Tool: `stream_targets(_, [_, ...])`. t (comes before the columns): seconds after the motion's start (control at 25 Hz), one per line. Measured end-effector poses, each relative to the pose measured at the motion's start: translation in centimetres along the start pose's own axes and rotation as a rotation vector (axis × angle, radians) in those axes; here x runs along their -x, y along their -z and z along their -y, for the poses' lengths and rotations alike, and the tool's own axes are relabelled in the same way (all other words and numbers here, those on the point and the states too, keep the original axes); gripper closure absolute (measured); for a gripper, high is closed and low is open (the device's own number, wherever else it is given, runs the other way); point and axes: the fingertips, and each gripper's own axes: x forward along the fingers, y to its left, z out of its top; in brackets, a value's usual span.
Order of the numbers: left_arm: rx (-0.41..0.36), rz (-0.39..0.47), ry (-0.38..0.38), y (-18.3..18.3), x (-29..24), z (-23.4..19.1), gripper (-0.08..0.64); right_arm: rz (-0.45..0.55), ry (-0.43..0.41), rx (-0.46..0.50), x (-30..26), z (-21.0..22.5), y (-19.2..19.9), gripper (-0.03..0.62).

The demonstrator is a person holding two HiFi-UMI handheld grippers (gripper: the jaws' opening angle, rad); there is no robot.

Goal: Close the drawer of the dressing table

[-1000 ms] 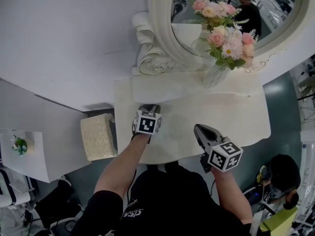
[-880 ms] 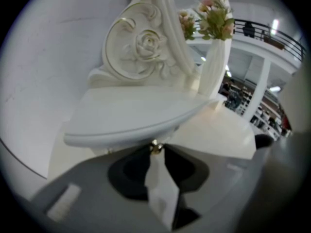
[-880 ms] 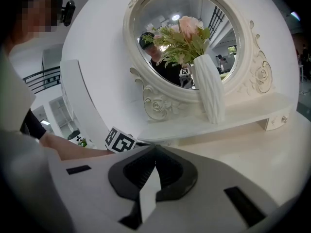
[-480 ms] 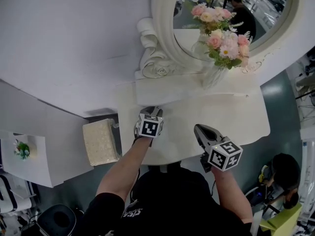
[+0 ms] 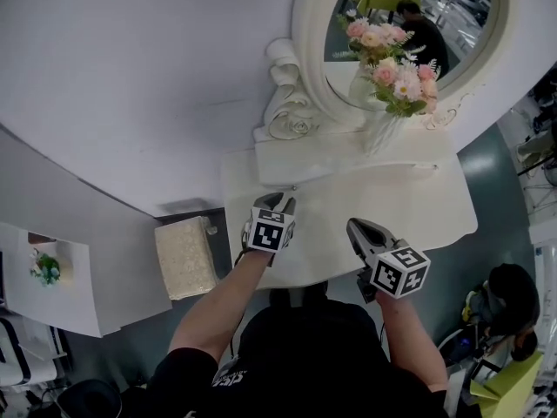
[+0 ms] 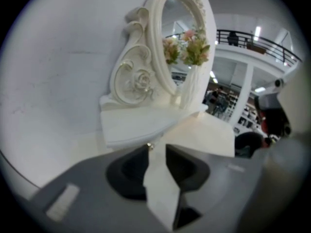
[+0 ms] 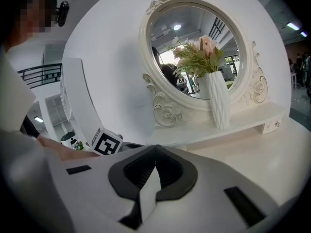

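Closing empty left tool (image 6: 157,147), knob (image 6: 149,145) beyond

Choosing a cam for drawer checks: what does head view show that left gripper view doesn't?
Head view only: right gripper, both forearms, a stool beside the table.
Left gripper view only: left gripper jaws seen straight on, apart, just been closing, nothing between them; a balcony railing in the background.
Both: mirror, vase of flowers, tabletop, the shelf under the mirror.
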Motion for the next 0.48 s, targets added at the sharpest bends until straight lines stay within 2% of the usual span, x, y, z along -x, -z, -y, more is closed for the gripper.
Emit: stream_targets(0.48, [-0.02, 0.148, 0.004, -4.1, 5.7, 0.8, 0.453, 0.046, 0.003, 0.036, 1.8, -1.0, -1.2, 0.597])
